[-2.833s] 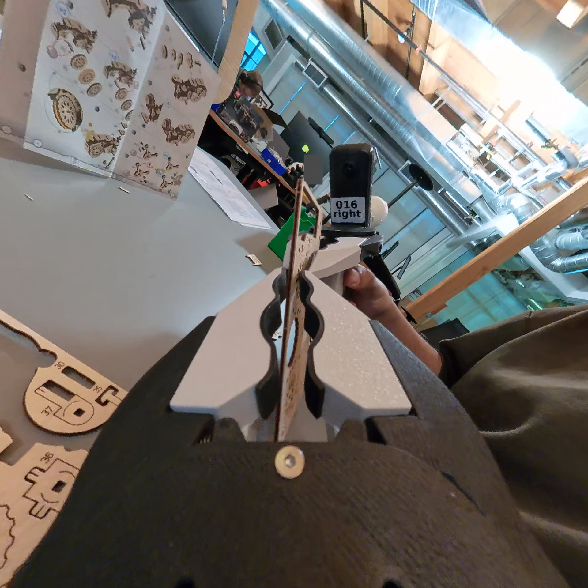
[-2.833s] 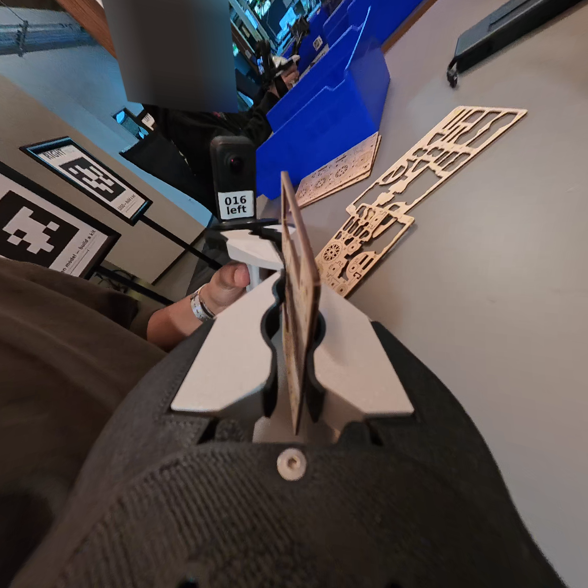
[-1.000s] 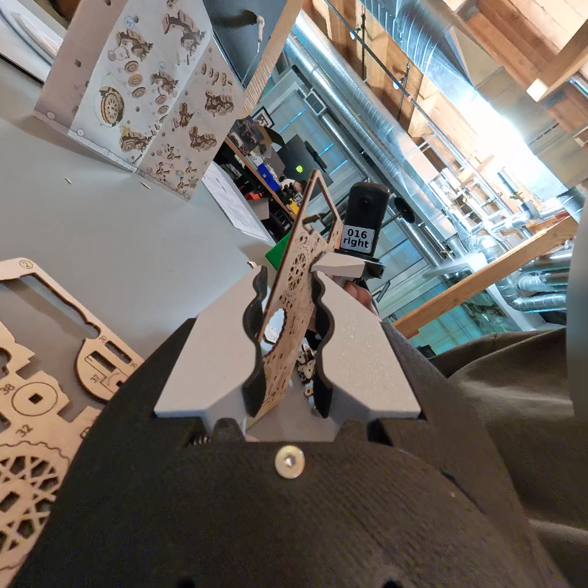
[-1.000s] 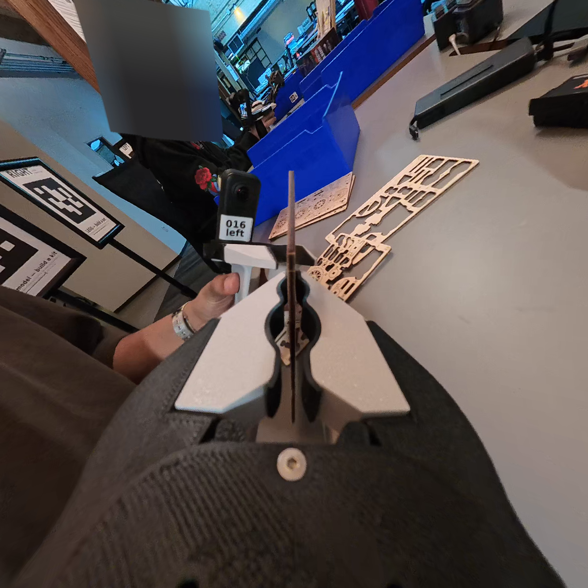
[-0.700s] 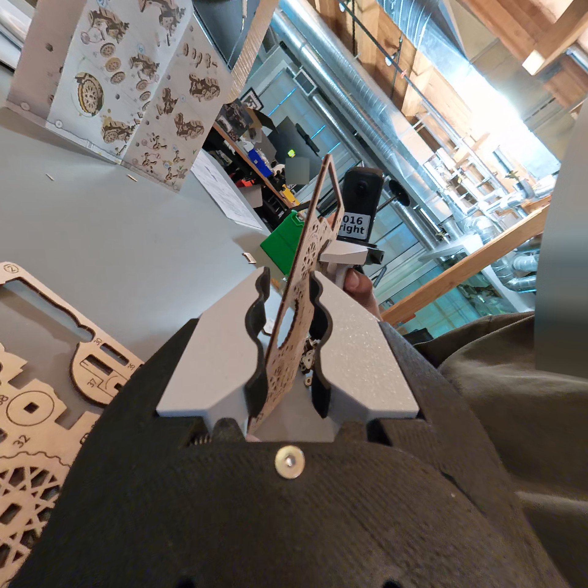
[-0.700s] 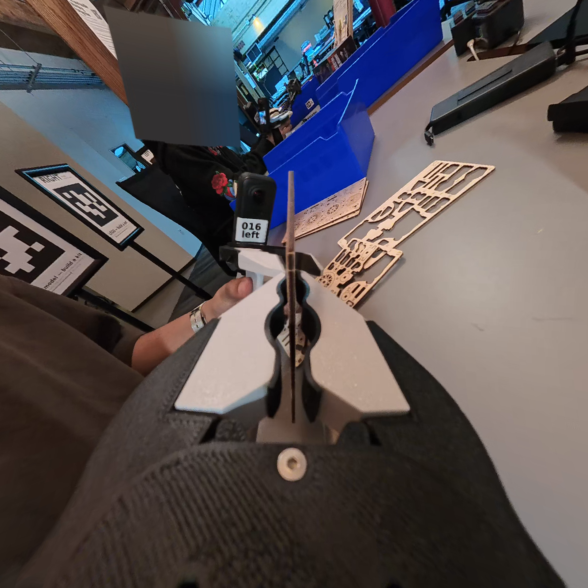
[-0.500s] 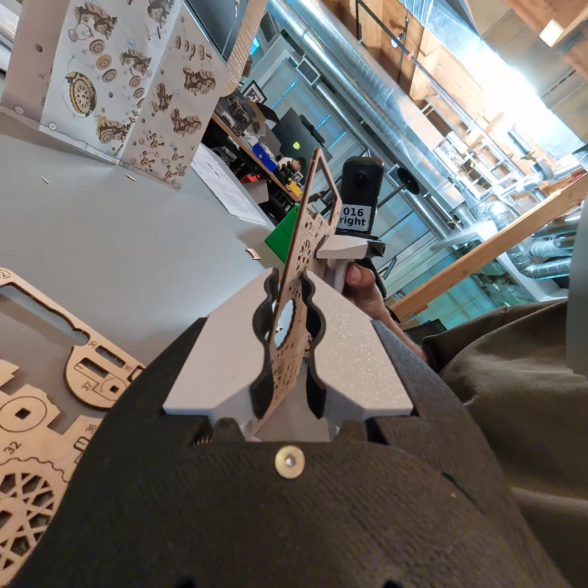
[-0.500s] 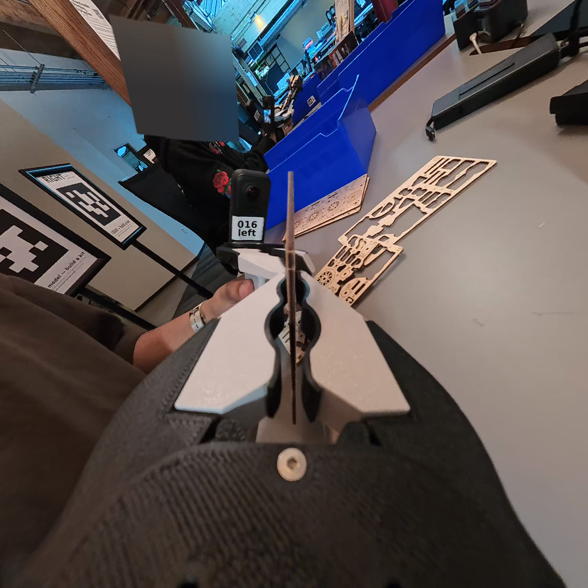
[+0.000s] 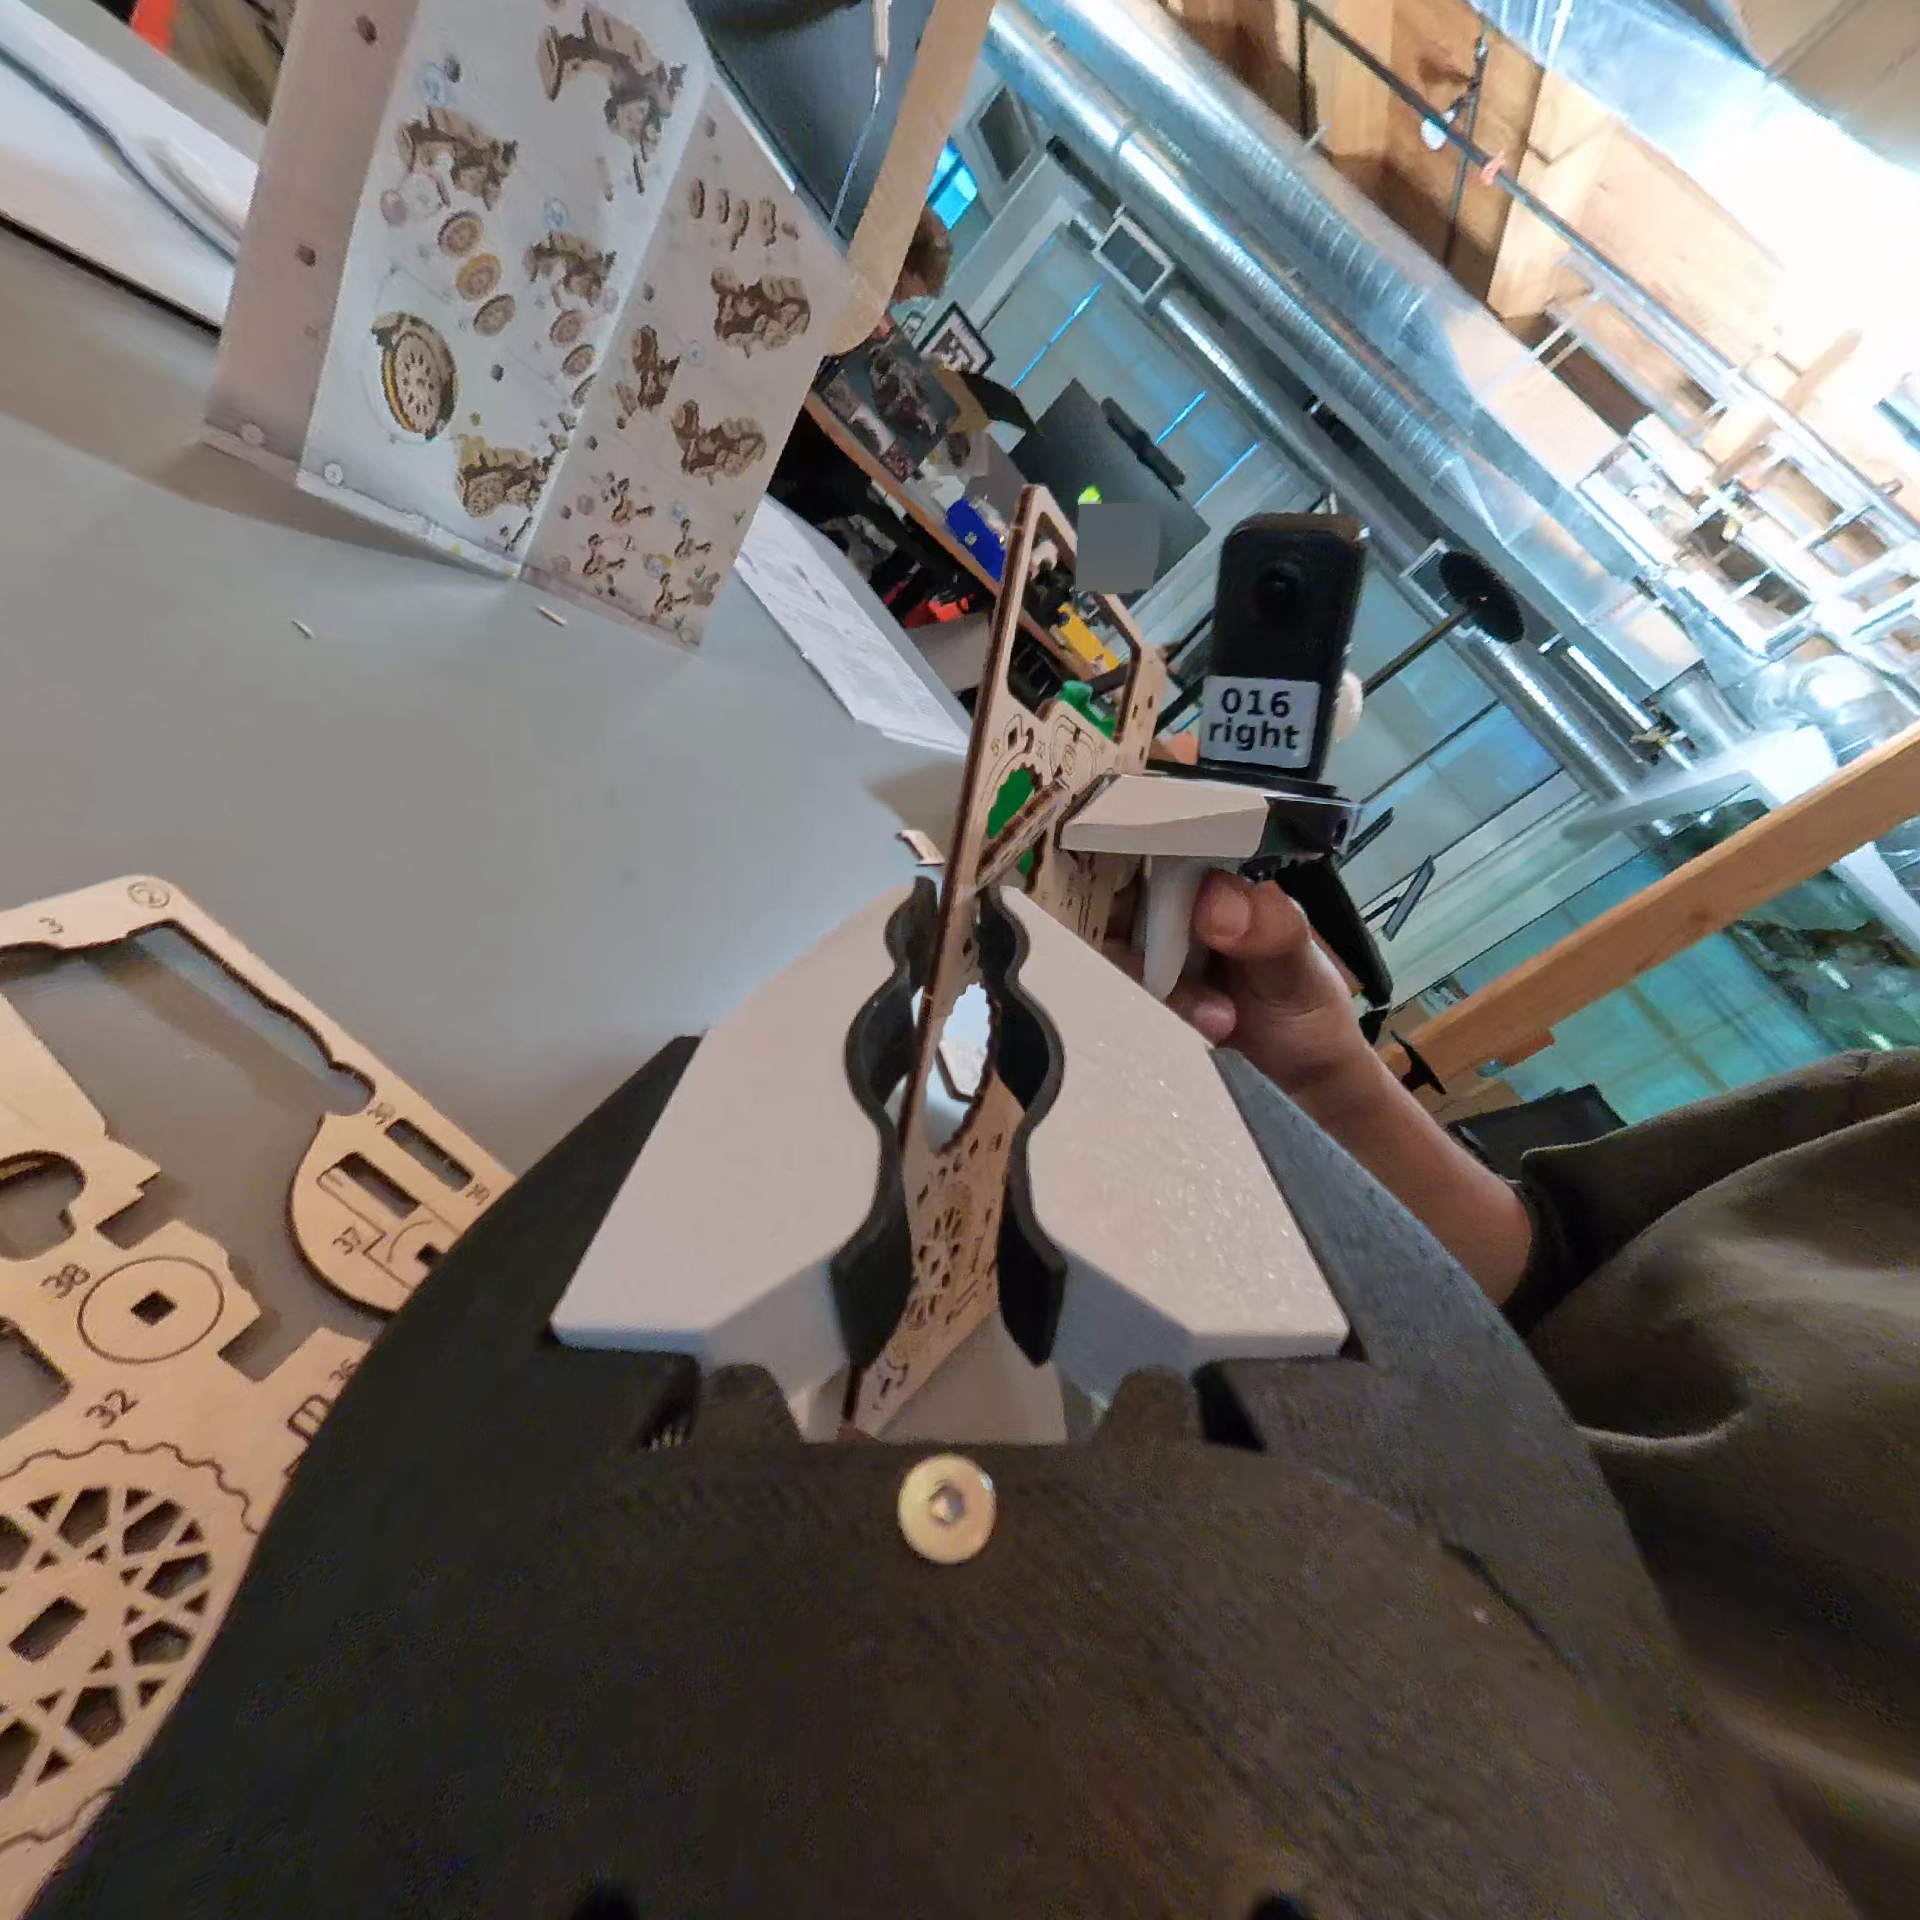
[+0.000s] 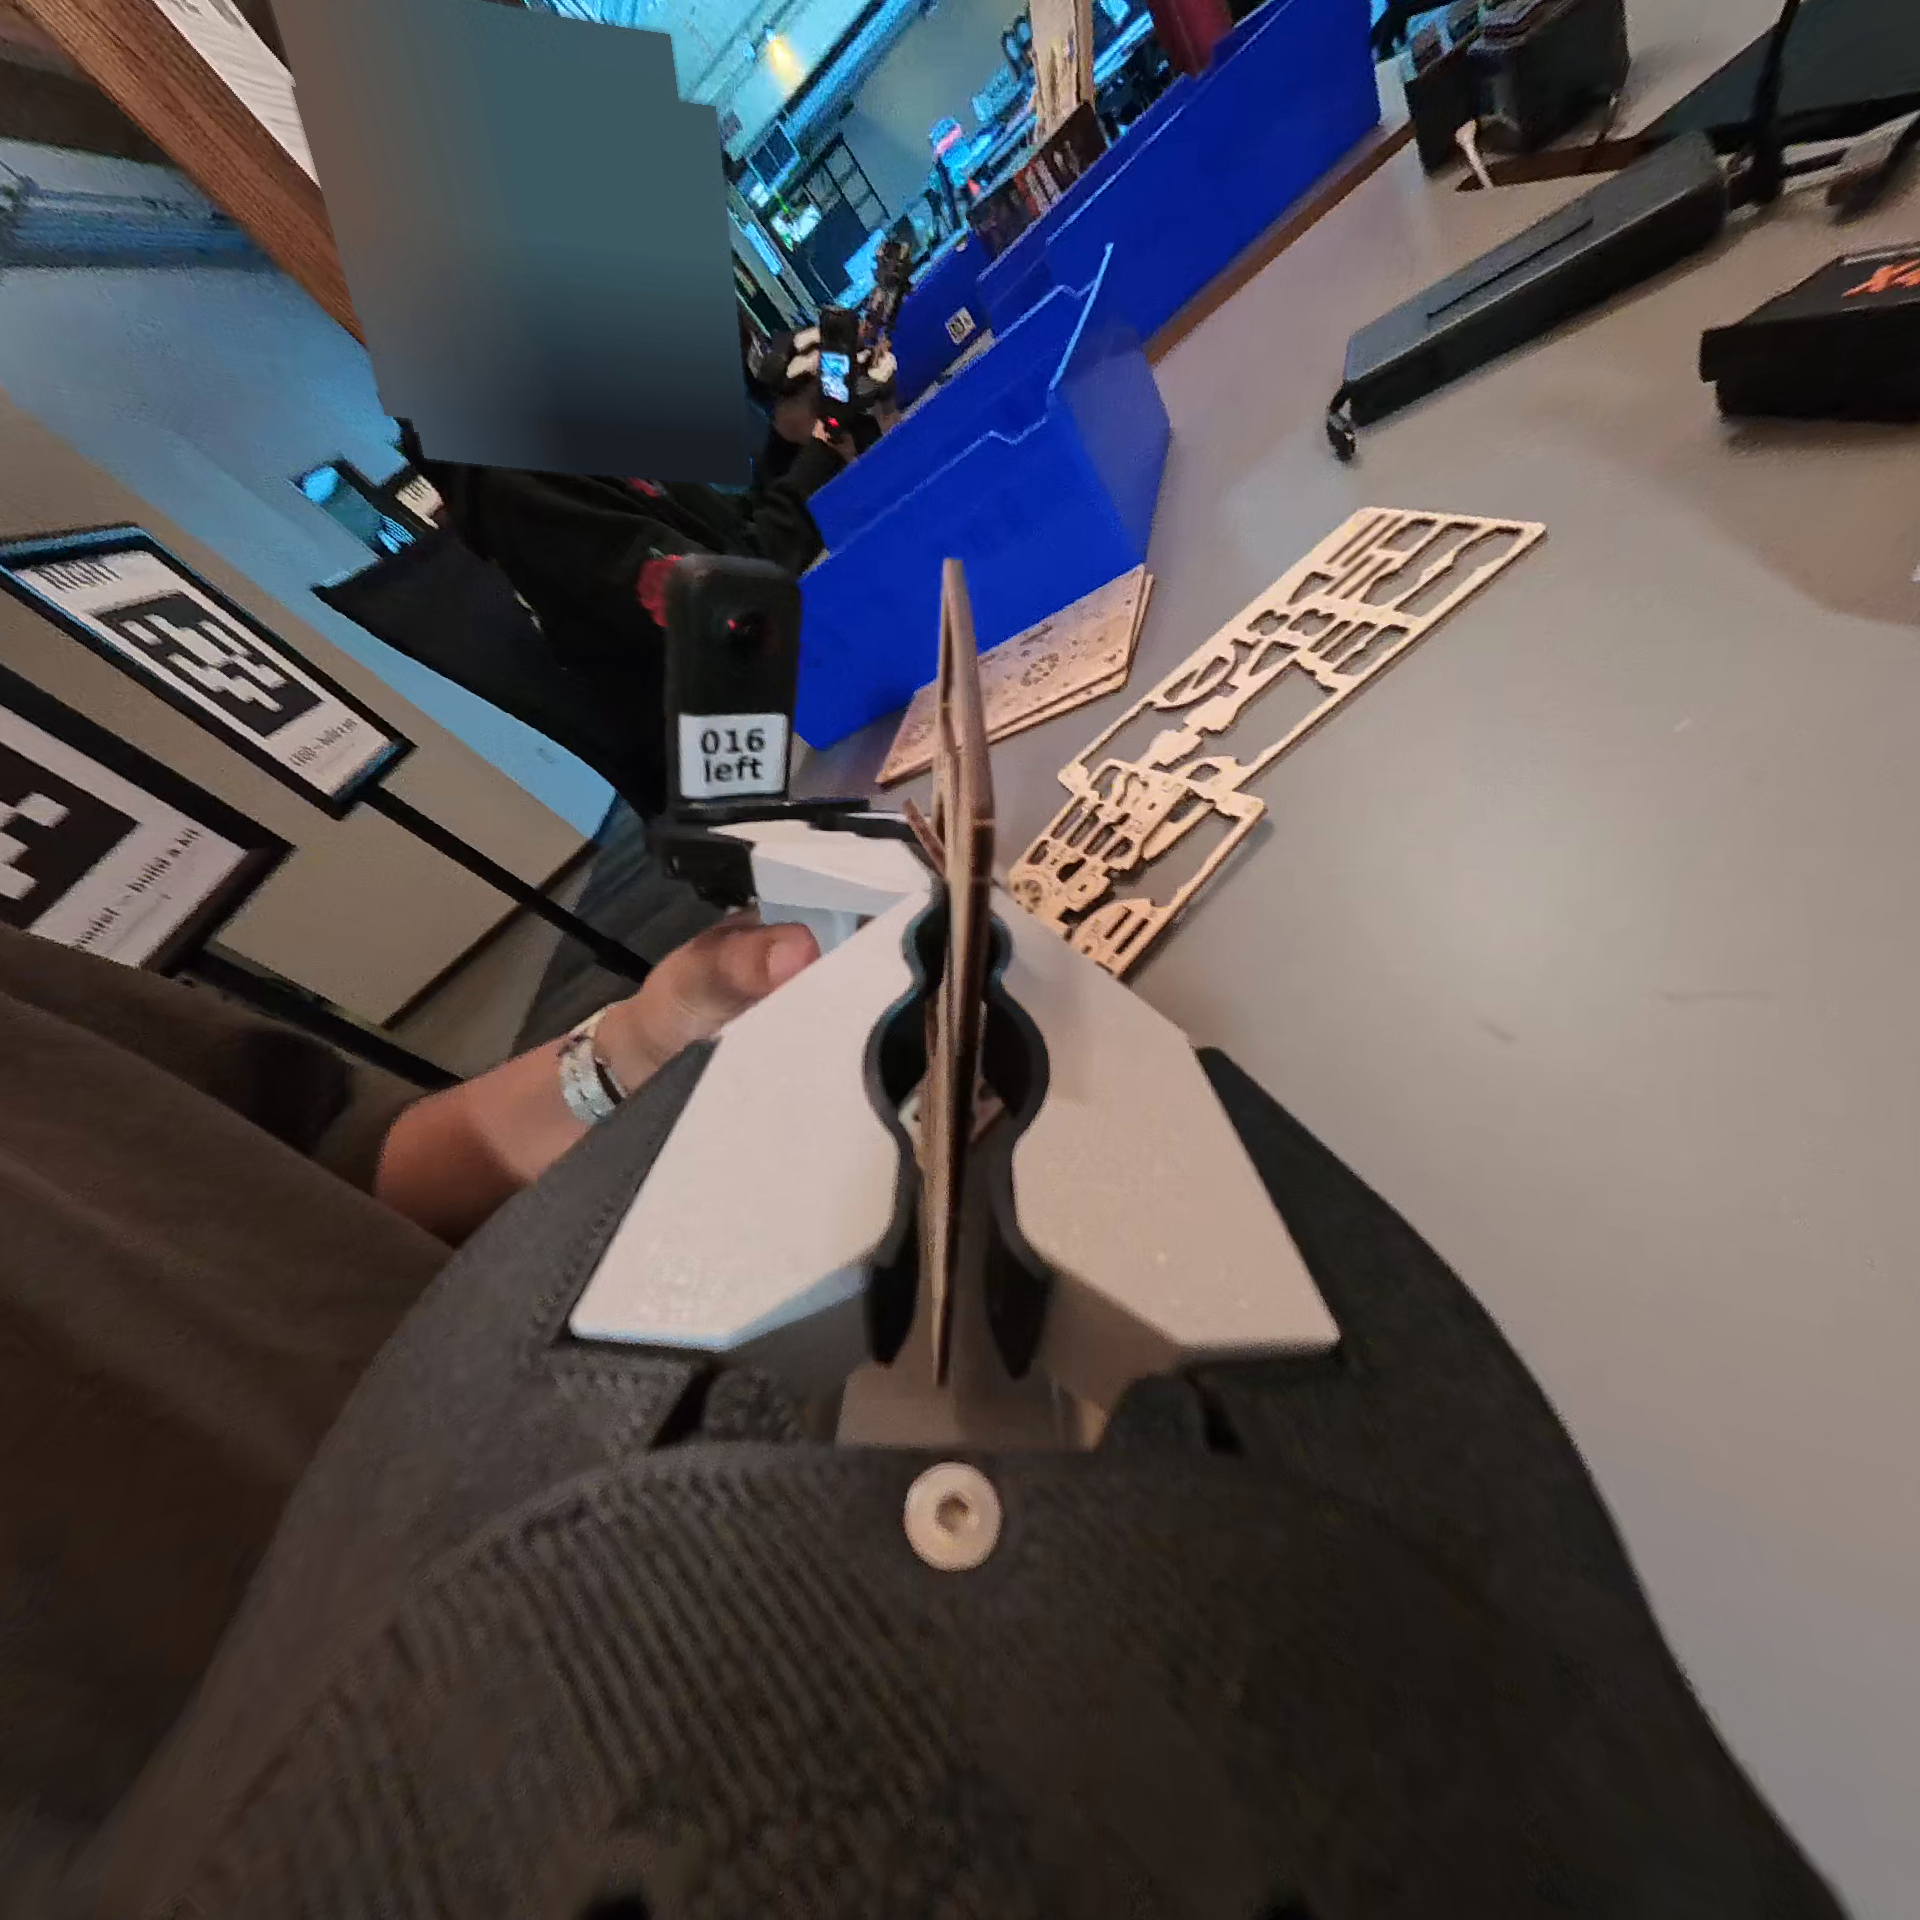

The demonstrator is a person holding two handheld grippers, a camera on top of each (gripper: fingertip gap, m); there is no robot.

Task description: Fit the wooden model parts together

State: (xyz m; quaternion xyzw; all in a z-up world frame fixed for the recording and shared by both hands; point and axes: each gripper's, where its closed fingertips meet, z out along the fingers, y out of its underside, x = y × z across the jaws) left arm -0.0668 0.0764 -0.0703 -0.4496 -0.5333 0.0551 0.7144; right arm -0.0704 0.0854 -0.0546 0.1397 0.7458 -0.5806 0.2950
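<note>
**Wooden sheet held between both grippers**

The wooden sheet (image 9: pixel 971 1049) was clamped on edge by the left gripper (image 9: pixel 951 1081) and the right gripper (image 10: pixel 951 1081), both jaws narrowed onto it, above the tabletop (image 9: pixel 416 790). Its long axis ran from one gripper toward the other. Compared with a second earlier, the left jaws had been tightened from a looser hold.
</note>
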